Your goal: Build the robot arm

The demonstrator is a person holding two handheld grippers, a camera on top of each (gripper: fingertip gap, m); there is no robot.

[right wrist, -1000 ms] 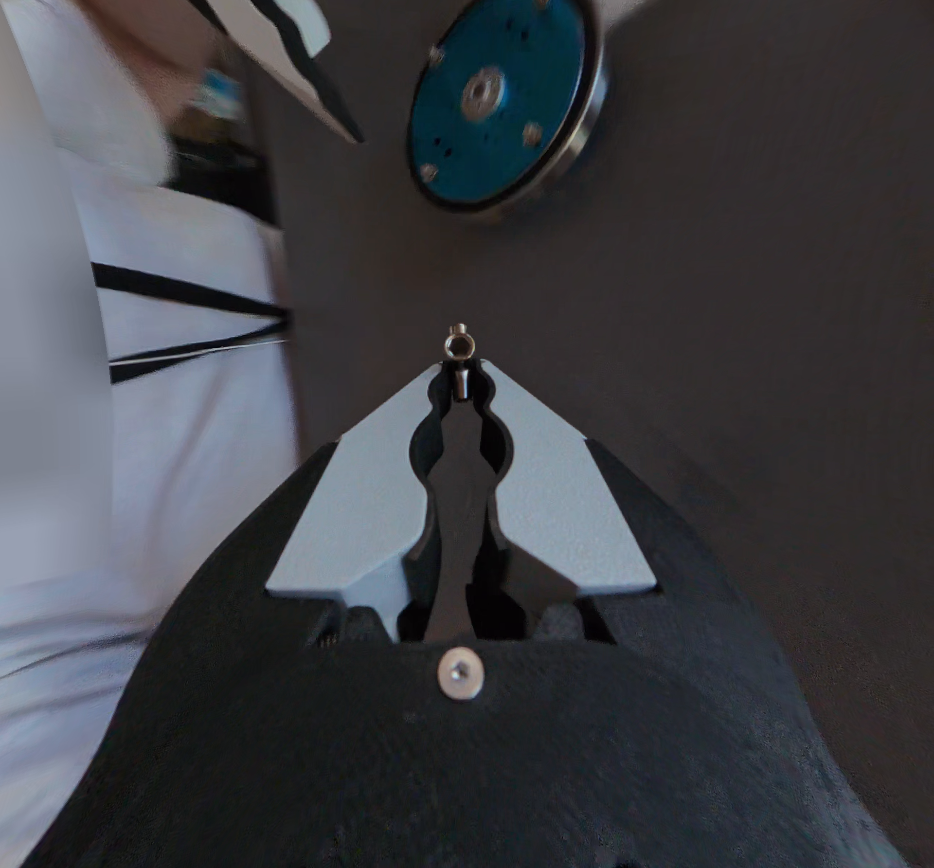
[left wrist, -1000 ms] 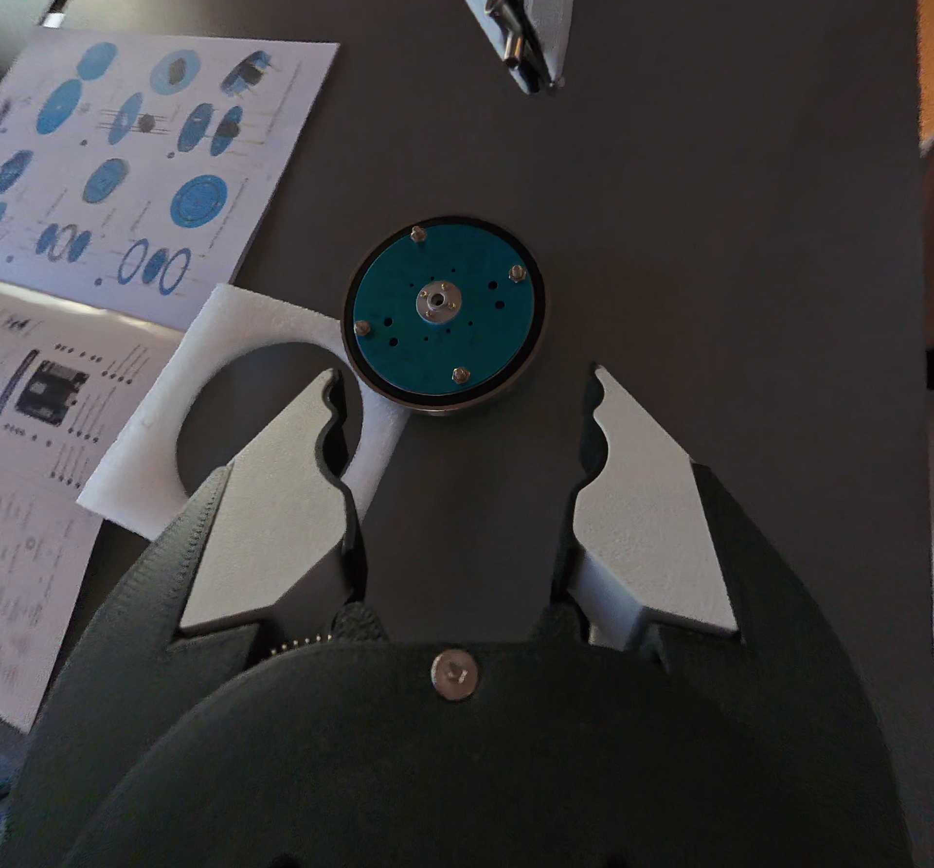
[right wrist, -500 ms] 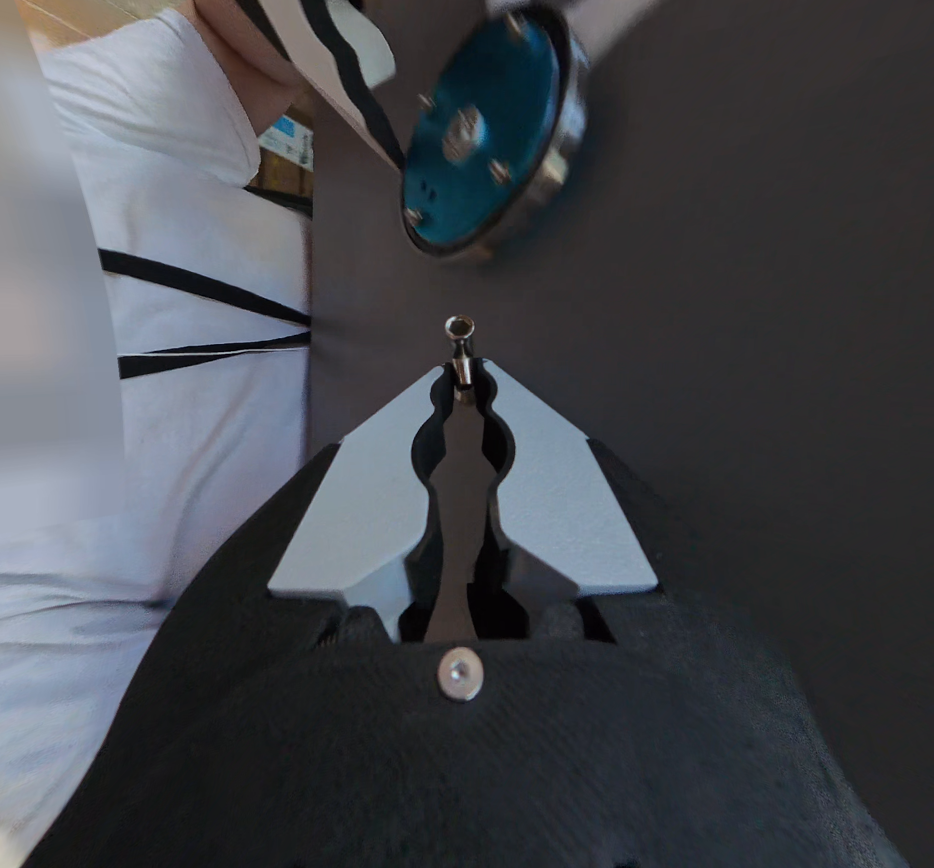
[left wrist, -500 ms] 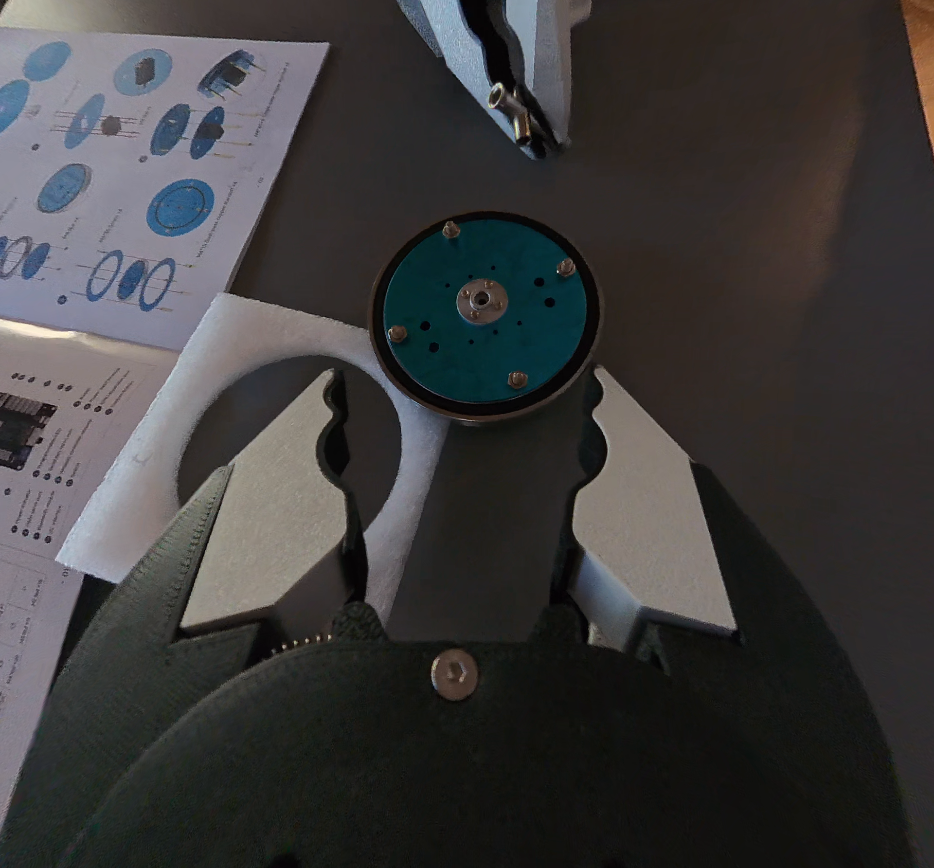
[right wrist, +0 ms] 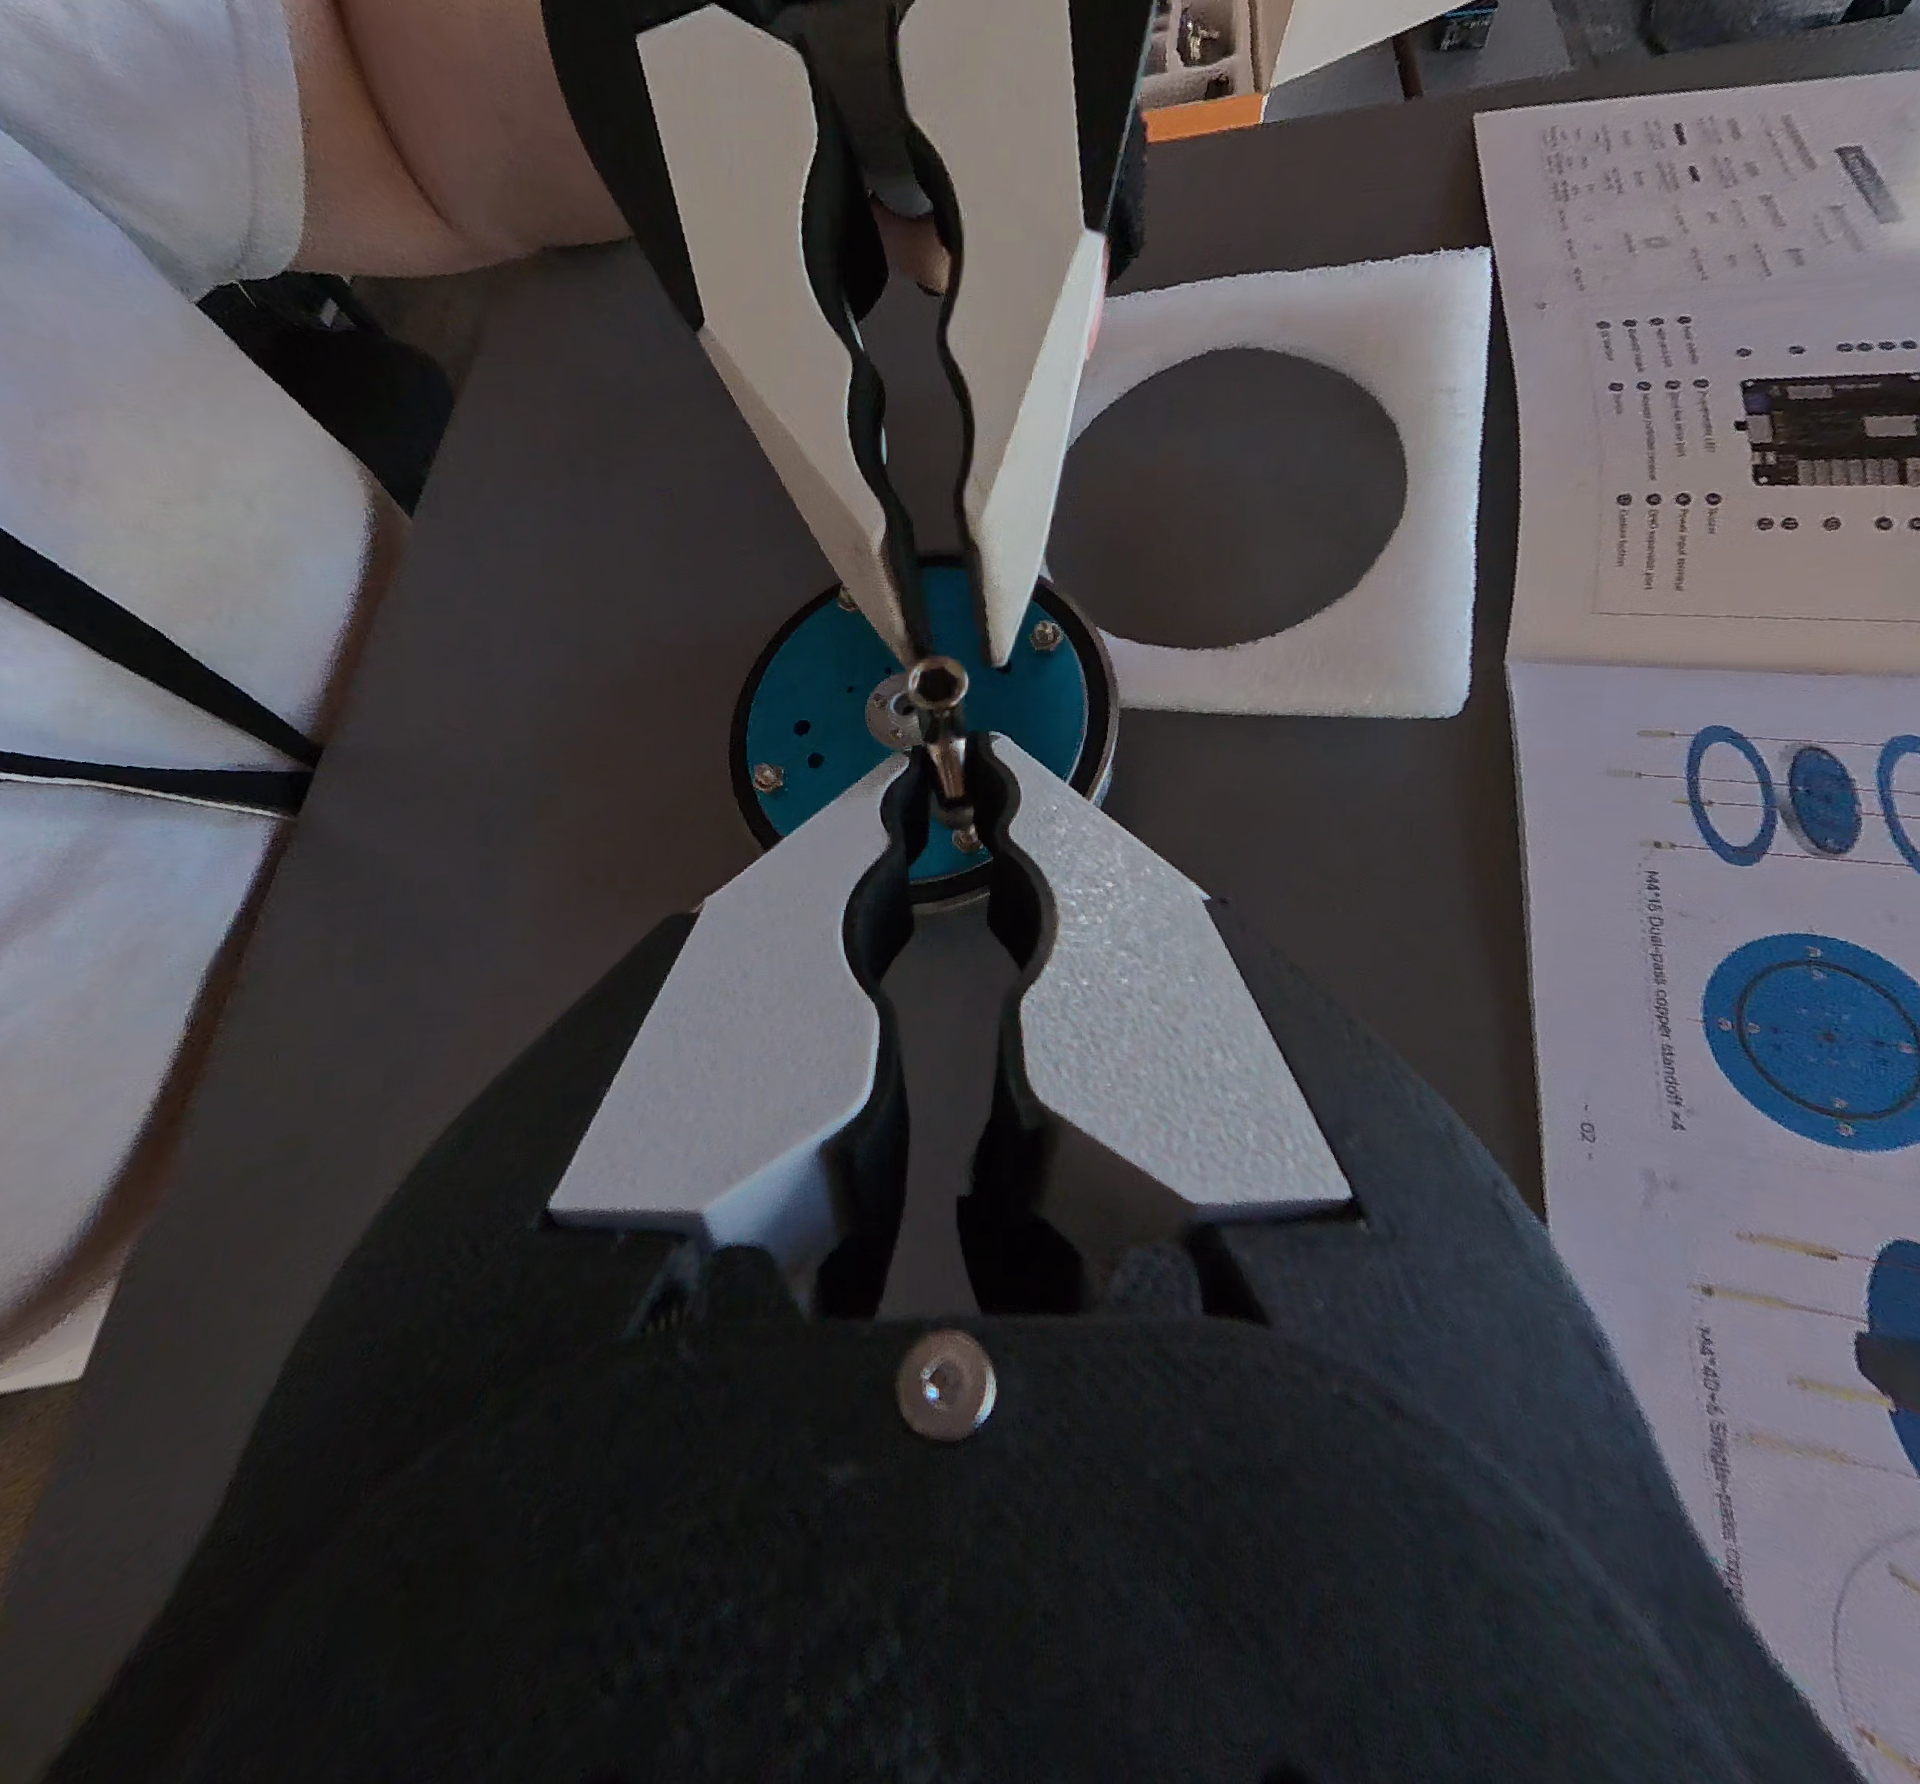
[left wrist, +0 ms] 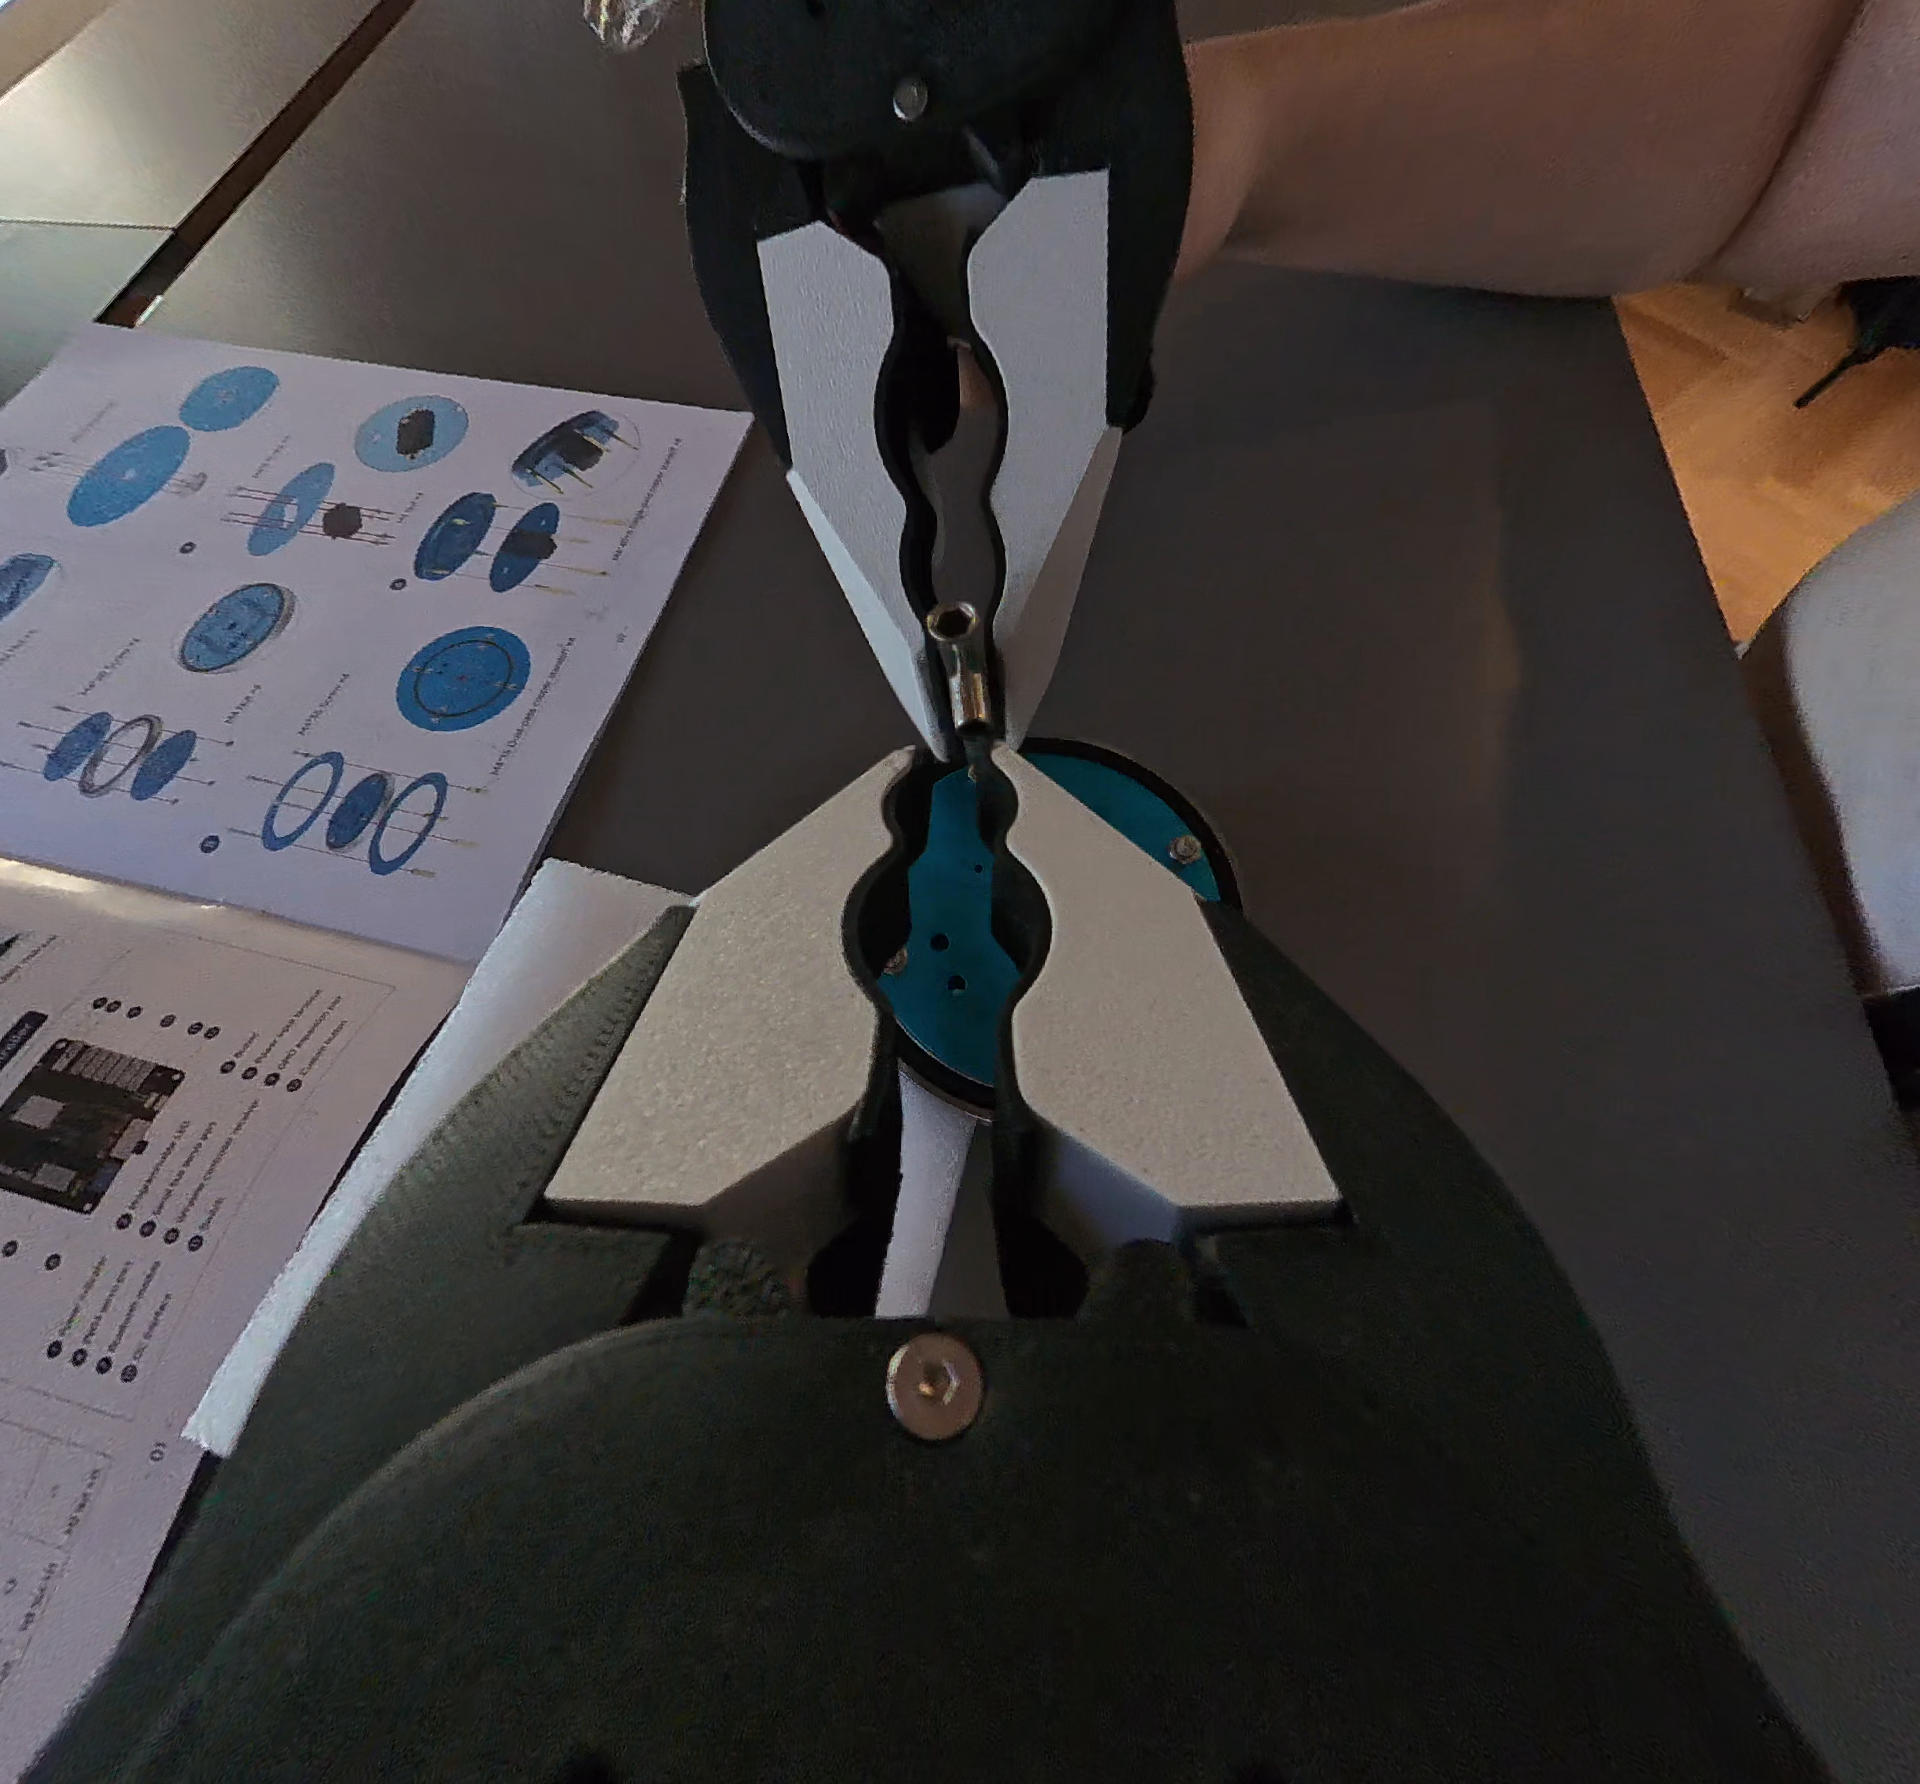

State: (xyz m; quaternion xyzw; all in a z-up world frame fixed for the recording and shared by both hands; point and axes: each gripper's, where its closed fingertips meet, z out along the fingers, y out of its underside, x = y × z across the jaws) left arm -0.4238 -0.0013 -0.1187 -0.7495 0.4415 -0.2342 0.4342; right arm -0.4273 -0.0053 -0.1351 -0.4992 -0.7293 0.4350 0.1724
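Steel socket key (right wrist: 940,732) pinched in right gripper (right wrist: 951,747) fingers above blue disc (right wrist: 821,706).

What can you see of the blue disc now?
Round disc: teal-blue face with small holes, a silver centre hub, four nuts near the edge, black border, metal rim. It lies flat on the dark table, beside white foam. The left gripper and right gripper meet tip to tip over its hub; contact unclear.

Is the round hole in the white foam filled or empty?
Empty: dark table shows through the foam hole; the blue disc sits beside it.
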